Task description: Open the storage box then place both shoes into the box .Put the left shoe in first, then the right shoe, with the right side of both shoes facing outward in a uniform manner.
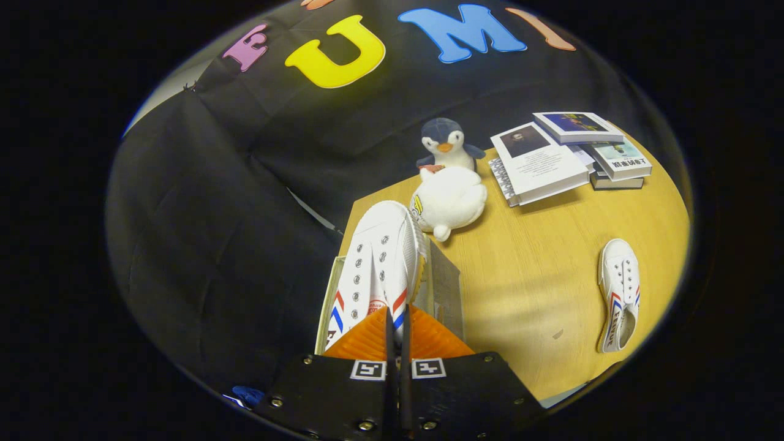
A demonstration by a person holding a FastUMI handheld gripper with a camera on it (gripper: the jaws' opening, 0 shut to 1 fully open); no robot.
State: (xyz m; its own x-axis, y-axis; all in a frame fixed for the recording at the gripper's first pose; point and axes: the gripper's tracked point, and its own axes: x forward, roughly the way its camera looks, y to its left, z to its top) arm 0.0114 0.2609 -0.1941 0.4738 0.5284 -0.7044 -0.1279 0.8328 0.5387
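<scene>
Over the worktop's (527, 257) left edge, the gripper (397, 334) holds one white canvas shoe (380, 263), fingers closed nearly together w/ the shoe's heel end pinched between them. Shoe points away, toe toward the white plush (450, 199), and hangs above the open storage box (441, 288), whose thin clear walls show either side of it. Can't tell if the sole touches the box floor yet.

Second shoe (620, 294) lies on its side near the worktop's right edge, well apart from the box, opening facing the gripper.

Handling, as I judge it: light, soft canvas upper w/ stiffer rubber sole; collar crushes easily, so it may sag or swing from a heel pinch. Best hold is heel collar or sidewall by the striped band. Box walls look thin, prob. easy to nudge.

Penguin toy (446, 144) and books (569, 153) sit at the far edge, out of the way.
</scene>
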